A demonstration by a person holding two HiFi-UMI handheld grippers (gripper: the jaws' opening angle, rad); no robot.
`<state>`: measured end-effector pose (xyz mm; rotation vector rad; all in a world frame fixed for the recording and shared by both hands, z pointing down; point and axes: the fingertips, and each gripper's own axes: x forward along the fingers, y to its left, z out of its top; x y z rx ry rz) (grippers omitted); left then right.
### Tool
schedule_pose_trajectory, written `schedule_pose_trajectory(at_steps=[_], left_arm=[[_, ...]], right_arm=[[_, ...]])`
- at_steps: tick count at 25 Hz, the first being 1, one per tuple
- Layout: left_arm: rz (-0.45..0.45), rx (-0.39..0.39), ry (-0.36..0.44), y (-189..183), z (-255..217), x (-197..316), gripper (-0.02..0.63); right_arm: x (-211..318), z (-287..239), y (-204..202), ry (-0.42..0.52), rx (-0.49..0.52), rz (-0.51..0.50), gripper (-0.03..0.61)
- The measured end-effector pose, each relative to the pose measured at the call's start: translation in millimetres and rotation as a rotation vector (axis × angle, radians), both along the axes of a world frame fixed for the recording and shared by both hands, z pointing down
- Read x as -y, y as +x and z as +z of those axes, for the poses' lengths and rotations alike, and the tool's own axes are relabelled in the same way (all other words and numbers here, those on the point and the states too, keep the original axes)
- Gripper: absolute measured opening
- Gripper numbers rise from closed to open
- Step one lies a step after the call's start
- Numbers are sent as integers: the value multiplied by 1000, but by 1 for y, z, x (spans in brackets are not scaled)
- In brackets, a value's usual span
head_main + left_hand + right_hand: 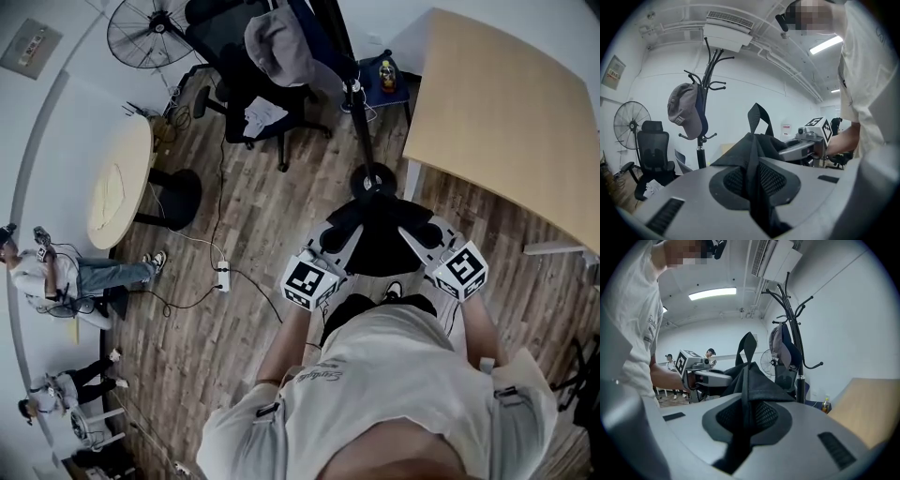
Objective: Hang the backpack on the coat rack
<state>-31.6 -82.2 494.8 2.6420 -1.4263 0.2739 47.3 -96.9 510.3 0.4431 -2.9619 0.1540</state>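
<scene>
Both my jaws are clamped tight on strap fabric. Left gripper [337,239] and right gripper [424,236] hold the backpack [380,246] up between them, near the rack [700,154].

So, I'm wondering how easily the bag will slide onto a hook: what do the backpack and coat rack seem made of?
The backpack looks like matte black woven fabric with a webbing top loop: it creases and folds. The coat rack is probably dark, smooth metal tubing, judging by its thin curved hooks; whether painted or coated is unclear.
</scene>
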Motion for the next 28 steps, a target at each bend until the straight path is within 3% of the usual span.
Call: schedule_pose_trajectory(at_steps=[11, 28], left_arm=[[57, 3, -70, -38, 26, 58, 48], [161, -30, -92, -104, 36, 163, 48]], right_arm=[[53, 27, -37, -95, -23, 67, 28], [157, 38, -101, -110, -87, 171, 29]])
